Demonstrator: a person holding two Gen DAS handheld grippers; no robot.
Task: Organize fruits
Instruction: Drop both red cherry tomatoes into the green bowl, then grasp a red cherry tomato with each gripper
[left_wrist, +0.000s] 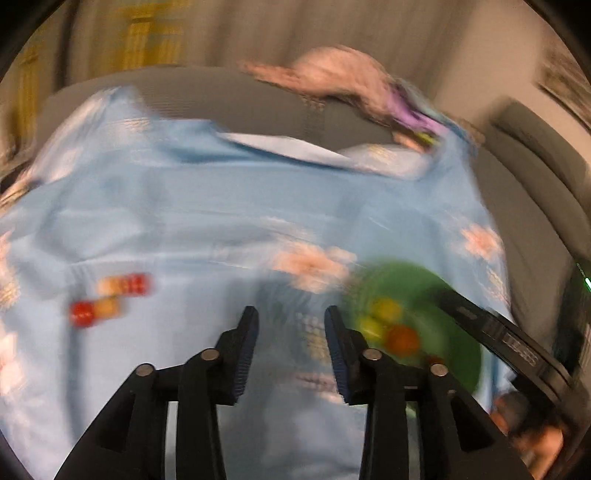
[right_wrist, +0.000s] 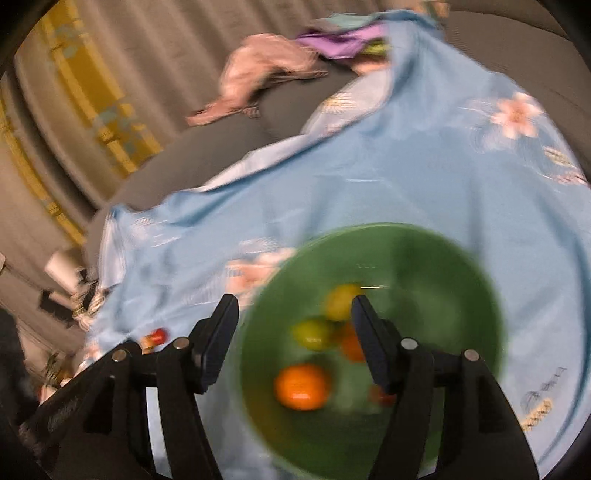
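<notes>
A green bowl (right_wrist: 443, 266) sits on a light blue flowered cloth (right_wrist: 406, 177). It holds an orange fruit (right_wrist: 301, 386), a green fruit (right_wrist: 314, 334), a yellow fruit (right_wrist: 340, 301) and more, partly hidden by my fingers. My right gripper (right_wrist: 295, 317) is open and empty above the bowl's left part. In the left wrist view the bowl (left_wrist: 436, 295) lies at the right with fruits (left_wrist: 402, 338) in it. Several red and orange fruits (left_wrist: 110, 299) lie on the cloth at the left. My left gripper (left_wrist: 291, 325) is open and empty over the cloth between them. Both views are blurred.
The cloth (left_wrist: 221, 206) covers a grey sofa (left_wrist: 258, 96). A pink and purple bundle of fabric (left_wrist: 354, 81) lies at the back. The right gripper's black body (left_wrist: 517, 354) shows at the right. Curtains (right_wrist: 92, 92) hang behind.
</notes>
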